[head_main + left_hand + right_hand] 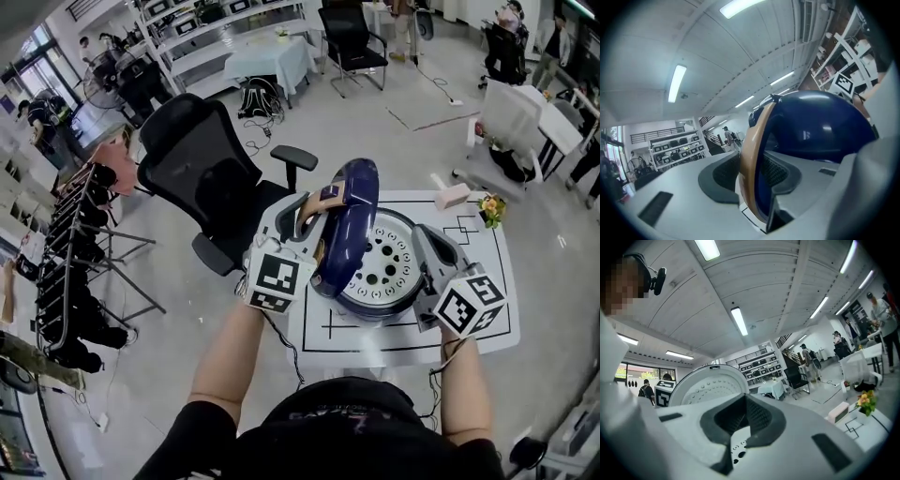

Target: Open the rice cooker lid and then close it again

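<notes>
While the person stands at the near edge of the white tabletop [497,272], a black office chair [202,169] sits on the floor to the left, just beside the tabletop's left end; next comes the left tongs [314,214], held roughly level and reaching in from the near left; its own view shows the left tongs [750,173] pinching the tan rim band [751,159] of the rice cooker lid [820,122], the band running up between the two dark pads [719,176] with the blue shell bulging to the right of them. From the head view the rice cooker lid [349,202] is raised on edge near the middle of the tabletop, blue shell to the left, white inner plate [384,267] with its ring of small holes facing right. Right of that plate is the right tongs [433,251], close to it; in its own view the right tongs [743,420] is pressed together with nothing between the pads, and the white inner plate [710,390] rises just behind the pads. Farther right, at the far side of the tabletop, lie a small pinkish box [452,195] and a little bunch of yellow flowers [490,208], well apart from both tongs; the right gripper view shows the same box [838,412] and flowers [865,401] at its right.
</notes>
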`<act>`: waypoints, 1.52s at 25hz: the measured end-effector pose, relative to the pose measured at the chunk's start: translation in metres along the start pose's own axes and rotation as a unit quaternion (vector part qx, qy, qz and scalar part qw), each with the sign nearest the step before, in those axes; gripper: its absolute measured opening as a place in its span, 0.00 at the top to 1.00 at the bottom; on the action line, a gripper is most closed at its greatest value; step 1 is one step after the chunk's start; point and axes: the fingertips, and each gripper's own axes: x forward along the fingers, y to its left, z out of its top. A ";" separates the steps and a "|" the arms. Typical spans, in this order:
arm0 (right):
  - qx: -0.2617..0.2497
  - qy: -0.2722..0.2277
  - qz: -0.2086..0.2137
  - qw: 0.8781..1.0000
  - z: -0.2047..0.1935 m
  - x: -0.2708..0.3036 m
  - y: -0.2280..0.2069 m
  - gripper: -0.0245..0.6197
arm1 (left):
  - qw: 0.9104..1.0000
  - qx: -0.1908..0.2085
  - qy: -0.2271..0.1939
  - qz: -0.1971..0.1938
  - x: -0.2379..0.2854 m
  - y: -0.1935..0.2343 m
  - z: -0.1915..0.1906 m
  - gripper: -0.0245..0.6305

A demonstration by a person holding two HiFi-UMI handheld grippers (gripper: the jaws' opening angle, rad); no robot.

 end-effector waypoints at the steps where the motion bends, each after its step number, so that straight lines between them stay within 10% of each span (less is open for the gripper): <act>1: 0.001 0.001 0.001 1.000 0.000 0.001 0.003 0.96 | 1.000 -0.008 0.000 0.005 -0.003 0.005 -0.001 0.76; 20: -0.004 0.019 0.021 1.000 -0.027 0.041 0.037 0.96 | 0.992 -0.124 -0.002 0.037 -0.029 0.057 -0.052 0.79; 38: -0.010 0.039 0.077 0.996 -0.030 0.045 0.061 0.96 | 0.987 -0.131 0.003 0.097 -0.048 0.059 -0.052 0.68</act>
